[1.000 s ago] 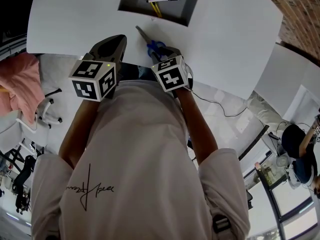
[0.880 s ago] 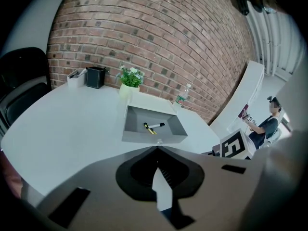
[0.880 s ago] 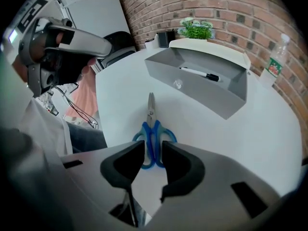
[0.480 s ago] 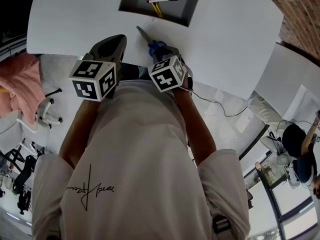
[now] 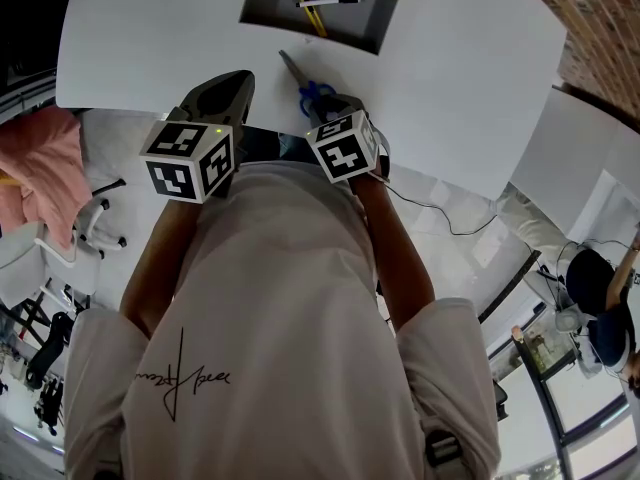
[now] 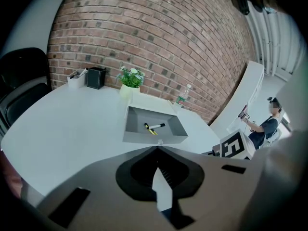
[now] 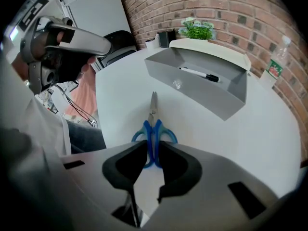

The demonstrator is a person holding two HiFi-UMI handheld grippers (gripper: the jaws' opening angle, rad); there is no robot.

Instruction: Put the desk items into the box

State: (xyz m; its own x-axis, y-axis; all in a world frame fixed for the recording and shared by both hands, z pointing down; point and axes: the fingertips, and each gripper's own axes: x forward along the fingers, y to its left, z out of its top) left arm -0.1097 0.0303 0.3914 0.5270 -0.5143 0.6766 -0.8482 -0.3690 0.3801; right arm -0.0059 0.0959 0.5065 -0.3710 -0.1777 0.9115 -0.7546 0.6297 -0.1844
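Since a second ago the blue-handled steel scissors have not moved. They lie by the near edge of the round white table, blades toward the open grey box just beyond, with bare tabletop on either side. The right gripper has just been closing. Its jaws stand partly apart over the handles, seemingly not yet pressing. The left gripper hovers clenched and empty.
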